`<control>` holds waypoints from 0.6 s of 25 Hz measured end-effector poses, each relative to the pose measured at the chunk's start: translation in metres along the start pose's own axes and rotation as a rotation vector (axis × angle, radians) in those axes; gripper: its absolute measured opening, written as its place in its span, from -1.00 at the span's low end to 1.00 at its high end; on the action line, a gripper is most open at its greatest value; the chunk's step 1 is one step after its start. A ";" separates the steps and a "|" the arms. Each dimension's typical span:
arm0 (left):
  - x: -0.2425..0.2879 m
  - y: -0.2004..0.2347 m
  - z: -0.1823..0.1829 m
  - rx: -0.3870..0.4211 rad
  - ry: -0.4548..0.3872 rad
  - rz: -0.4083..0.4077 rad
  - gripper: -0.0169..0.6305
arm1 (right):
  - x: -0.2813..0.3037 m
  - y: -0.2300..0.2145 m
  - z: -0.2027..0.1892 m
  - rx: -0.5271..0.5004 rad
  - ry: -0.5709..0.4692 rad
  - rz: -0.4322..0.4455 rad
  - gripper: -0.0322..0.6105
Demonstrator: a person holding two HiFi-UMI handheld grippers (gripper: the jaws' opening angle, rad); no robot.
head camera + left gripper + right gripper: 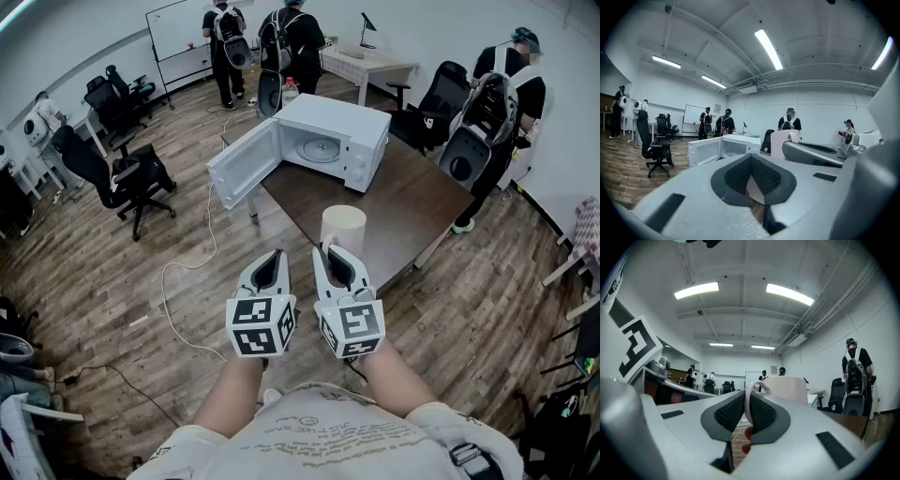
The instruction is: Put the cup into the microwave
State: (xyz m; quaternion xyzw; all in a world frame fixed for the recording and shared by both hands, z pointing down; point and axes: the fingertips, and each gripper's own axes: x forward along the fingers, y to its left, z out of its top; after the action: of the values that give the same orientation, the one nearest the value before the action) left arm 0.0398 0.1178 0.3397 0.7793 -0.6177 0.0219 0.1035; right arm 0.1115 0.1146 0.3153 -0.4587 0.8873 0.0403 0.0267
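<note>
A white cup (343, 226) stands on the near edge of the brown table (412, 202). My right gripper (325, 247) is shut on the cup's handle; in the right gripper view the thin white handle (750, 394) sits pinched between the dark pads, with the cup (787, 387) just beyond. Beside it on the left, my left gripper (277, 253) is shut and holds nothing. The white microwave (337, 141) stands at the table's far end with its door (242, 164) swung open to the left. The left gripper view shows the microwave (723, 147) ahead and the cup (785, 139) to the right.
Black office chairs (127, 178) stand on the wooden floor to the left. A white cable (187, 267) runs across the floor by the table. A person with a backpack (502, 112) stands right of the table, and others (281, 42) stand at the back.
</note>
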 end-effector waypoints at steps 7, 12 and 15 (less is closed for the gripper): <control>-0.010 0.018 0.001 0.002 -0.002 -0.017 -0.92 | 0.007 0.019 -0.001 0.008 0.000 -0.025 -0.79; -0.017 0.040 0.003 -0.003 -0.005 -0.037 -0.92 | 0.017 0.036 0.001 -0.004 -0.012 -0.050 -0.79; -0.023 0.058 0.003 0.004 -0.013 -0.044 -0.92 | 0.025 0.053 0.001 -0.007 -0.017 -0.065 -0.79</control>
State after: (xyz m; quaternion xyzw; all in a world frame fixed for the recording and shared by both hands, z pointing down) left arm -0.0224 0.1272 0.3410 0.7930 -0.6010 0.0157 0.0986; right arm 0.0535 0.1248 0.3146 -0.4870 0.8715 0.0465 0.0341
